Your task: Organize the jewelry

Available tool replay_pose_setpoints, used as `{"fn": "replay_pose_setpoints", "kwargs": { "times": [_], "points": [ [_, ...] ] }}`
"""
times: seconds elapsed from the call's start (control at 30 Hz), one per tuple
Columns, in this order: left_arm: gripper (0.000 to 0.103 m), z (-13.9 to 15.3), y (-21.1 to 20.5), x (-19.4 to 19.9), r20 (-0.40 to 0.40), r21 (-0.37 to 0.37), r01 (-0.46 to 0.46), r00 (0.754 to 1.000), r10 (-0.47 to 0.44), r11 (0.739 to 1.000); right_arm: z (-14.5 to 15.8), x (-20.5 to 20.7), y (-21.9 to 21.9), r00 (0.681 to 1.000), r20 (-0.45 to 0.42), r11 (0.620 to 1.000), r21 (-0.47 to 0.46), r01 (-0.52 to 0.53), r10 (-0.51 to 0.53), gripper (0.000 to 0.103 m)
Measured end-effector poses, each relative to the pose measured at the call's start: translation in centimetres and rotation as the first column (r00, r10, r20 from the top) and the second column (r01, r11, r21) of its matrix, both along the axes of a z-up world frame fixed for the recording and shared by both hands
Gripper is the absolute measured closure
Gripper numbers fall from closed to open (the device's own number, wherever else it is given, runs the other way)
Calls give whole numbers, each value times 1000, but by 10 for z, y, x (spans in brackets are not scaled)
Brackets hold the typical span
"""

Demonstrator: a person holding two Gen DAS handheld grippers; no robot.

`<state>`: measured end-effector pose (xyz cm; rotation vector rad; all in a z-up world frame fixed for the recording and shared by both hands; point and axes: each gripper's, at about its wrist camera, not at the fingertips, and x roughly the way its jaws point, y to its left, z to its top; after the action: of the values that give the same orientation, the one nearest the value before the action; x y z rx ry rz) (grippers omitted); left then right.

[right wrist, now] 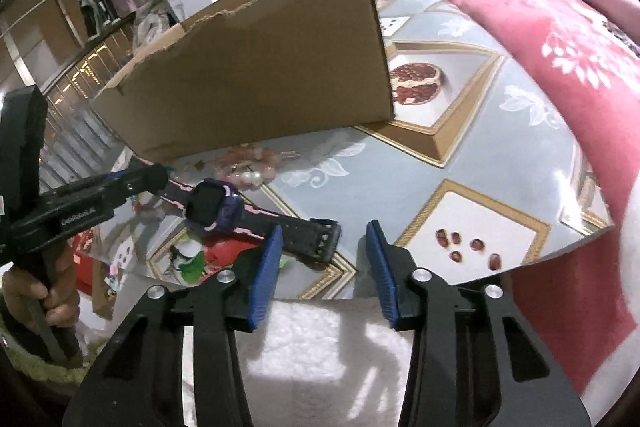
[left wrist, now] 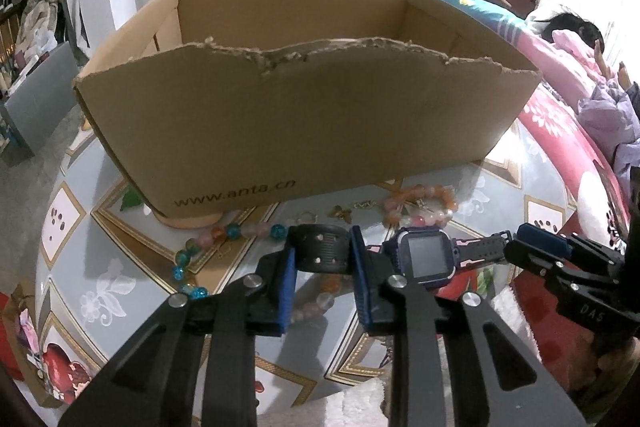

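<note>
Left tongs (left wrist: 323,255) pinch the smartwatch (left wrist: 424,259) strap; right tongs (right wrist: 324,259) spread, far strap end between them untouched. I'd lift level, clear the cardboard box (left wrist: 304,115) rim ahead.

The box (left wrist: 280,123) is showing matt brown cardboard with a rough torn rim. The tablecloth (right wrist: 472,163) is gleaming like glossy plastic film. The watch (left wrist: 424,255) is wearing a matt, perforated rubbery strap and a shiny screen. The beads (left wrist: 420,205) are glinting, smooth and glassy
</note>
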<state>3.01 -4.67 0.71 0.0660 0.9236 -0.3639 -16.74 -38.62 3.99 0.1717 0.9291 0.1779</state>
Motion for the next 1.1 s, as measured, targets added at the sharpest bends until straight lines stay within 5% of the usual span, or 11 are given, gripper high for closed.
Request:
{"fn": "replay_pose_setpoints", "kwargs": {
  "times": [0.43, 0.77, 1.1],
  "points": [
    [79, 1, -5, -2, 21, 21, -2, 1000, 2, 1000, 9, 7, -4, 998, 66, 970, 243, -18, 2, 84],
    [79, 1, -5, -2, 27, 20, -2, 1000, 1, 1000, -8, 14, 1, 999, 37, 992, 126, 19, -24, 96],
    [79, 11, -1, -9, 52, -10, 22, 998, -22, 1000, 13, 8, 17, 992, 122, 998, 66, -21, 13, 100]
  ]
}}
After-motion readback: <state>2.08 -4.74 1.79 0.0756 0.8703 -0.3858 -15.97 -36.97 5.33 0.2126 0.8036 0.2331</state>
